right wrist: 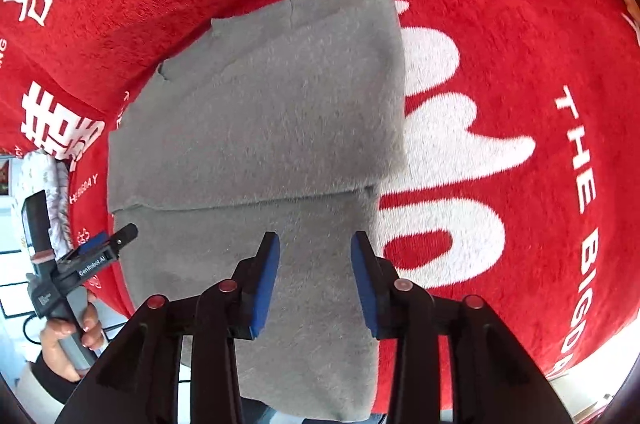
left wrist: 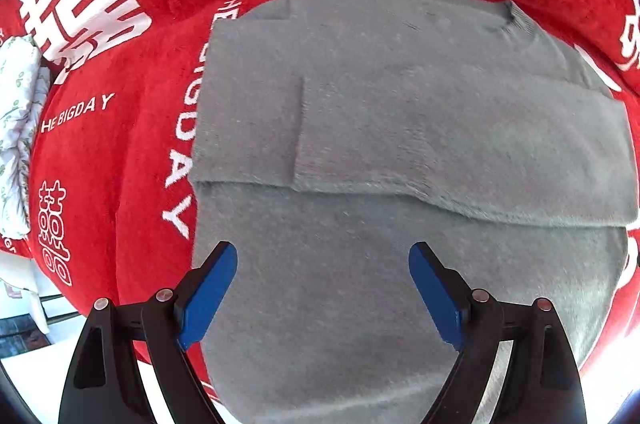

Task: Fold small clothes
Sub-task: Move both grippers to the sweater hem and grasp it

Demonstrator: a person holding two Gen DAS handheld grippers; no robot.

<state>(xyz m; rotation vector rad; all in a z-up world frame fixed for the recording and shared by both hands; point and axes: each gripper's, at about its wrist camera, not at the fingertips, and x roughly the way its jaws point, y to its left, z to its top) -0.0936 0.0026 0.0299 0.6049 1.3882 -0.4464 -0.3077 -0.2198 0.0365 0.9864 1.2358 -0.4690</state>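
A grey knitted sweater (left wrist: 400,112) lies flat on a red cover, its collar (left wrist: 516,18) at the far right. A folded layer lies across its far half, with the edge running left to right. My left gripper (left wrist: 323,249) hovers open over the near, single layer with nothing between its blue pads (left wrist: 208,296). In the right wrist view the same sweater (right wrist: 272,112) fills the middle and its near end hangs over the front edge. My right gripper (right wrist: 315,238) stands open above it, with its pads apart and clear of the cloth. The left gripper (right wrist: 100,248) shows at the sweater's left edge.
The red cover (left wrist: 120,164) with large white characters and lettering spreads on all sides and rises at the back. A floral cloth (left wrist: 16,128) lies at the far left. A hand (right wrist: 64,340) holds the left gripper's handle. Pale floor shows at the lower left.
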